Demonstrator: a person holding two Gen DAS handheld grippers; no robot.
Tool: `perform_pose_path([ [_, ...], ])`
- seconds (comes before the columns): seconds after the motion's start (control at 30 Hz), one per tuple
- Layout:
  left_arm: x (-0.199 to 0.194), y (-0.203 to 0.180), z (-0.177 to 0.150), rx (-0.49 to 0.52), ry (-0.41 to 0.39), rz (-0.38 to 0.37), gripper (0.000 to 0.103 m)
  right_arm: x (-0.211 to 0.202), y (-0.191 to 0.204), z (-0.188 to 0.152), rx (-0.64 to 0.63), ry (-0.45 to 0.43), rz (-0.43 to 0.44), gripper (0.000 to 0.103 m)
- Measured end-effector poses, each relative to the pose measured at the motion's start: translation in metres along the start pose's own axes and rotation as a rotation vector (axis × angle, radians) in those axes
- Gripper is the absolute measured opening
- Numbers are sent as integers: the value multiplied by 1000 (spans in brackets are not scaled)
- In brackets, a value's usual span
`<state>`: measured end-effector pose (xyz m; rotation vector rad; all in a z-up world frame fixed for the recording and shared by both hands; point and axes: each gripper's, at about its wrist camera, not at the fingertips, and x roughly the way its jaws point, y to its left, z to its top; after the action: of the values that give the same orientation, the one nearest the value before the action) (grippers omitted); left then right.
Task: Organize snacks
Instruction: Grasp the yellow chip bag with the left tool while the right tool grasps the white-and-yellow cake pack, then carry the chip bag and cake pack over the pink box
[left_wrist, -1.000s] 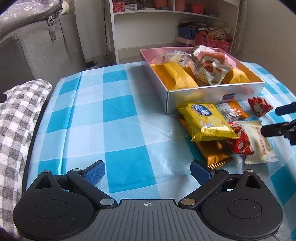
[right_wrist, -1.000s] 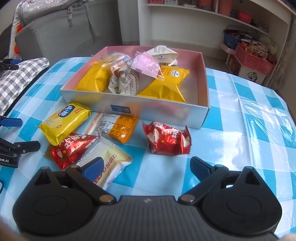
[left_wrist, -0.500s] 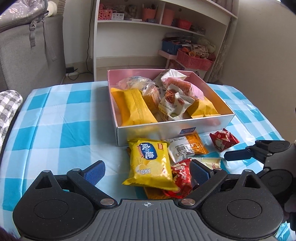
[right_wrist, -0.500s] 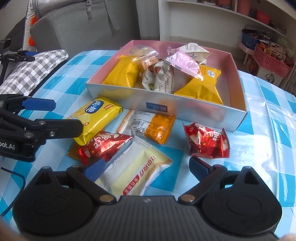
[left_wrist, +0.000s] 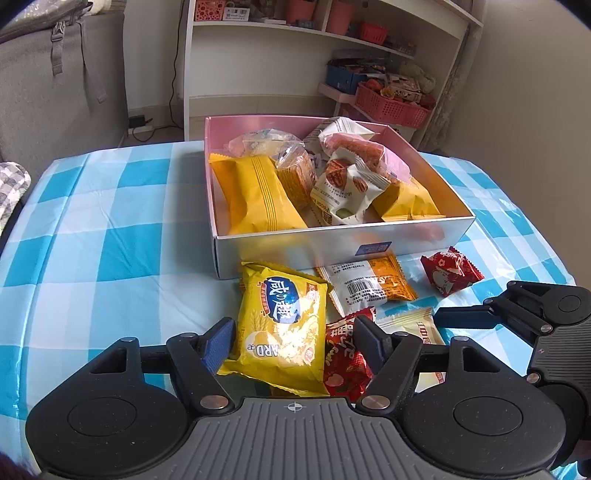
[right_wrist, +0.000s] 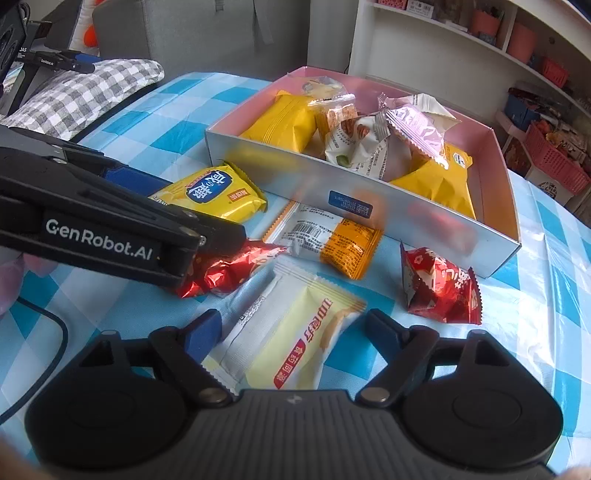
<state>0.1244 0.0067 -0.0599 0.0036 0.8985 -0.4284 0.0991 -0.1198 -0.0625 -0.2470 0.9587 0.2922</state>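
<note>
A pink-lined box (left_wrist: 406, 240) (right_wrist: 266, 173) holds several snack packs. Loose packs lie in front of it. My left gripper (left_wrist: 293, 341) is open, its jaws on either side of a yellow cracker pack (left_wrist: 282, 325) (right_wrist: 214, 192) that lies on the table. A red foil pack (left_wrist: 345, 360) (right_wrist: 229, 269) lies beside it. My right gripper (right_wrist: 293, 332) is open around a cream pack (right_wrist: 295, 343) (left_wrist: 417, 325). An orange-white pack (left_wrist: 369, 284) (right_wrist: 328, 236) and a second red pack (left_wrist: 448, 273) (right_wrist: 439, 284) lie near the box wall.
The table has a blue and white checked cloth (left_wrist: 110, 236). A grey sofa (left_wrist: 55, 92) and a checked cushion (right_wrist: 81, 96) stand to the left. White shelves (left_wrist: 314, 55) with baskets stand behind. The left gripper's body (right_wrist: 103, 229) crosses the right wrist view.
Both grippers have moved in toward the loose packs. The left one now straddles the yellow cracker pack and the right one the cream pack. Both stay open.
</note>
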Motion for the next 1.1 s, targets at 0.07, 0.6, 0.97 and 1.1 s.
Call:
perform_pose_path([
  [0.07,-2,3,1,-8,2,11,54,-1,-3,0,-11,2,-6,72],
  [0.6,-9,25,-1,-70,34,15,57,-10,-38,-6,75,27,-17,53],
  [0.97,-2,18,7,-119,25,6,78,-12,-50,-7,163,38,29,72],
  [1.1,3,15,7,-97,47,51,77,-8,-45,-6,130,30,18,71],
])
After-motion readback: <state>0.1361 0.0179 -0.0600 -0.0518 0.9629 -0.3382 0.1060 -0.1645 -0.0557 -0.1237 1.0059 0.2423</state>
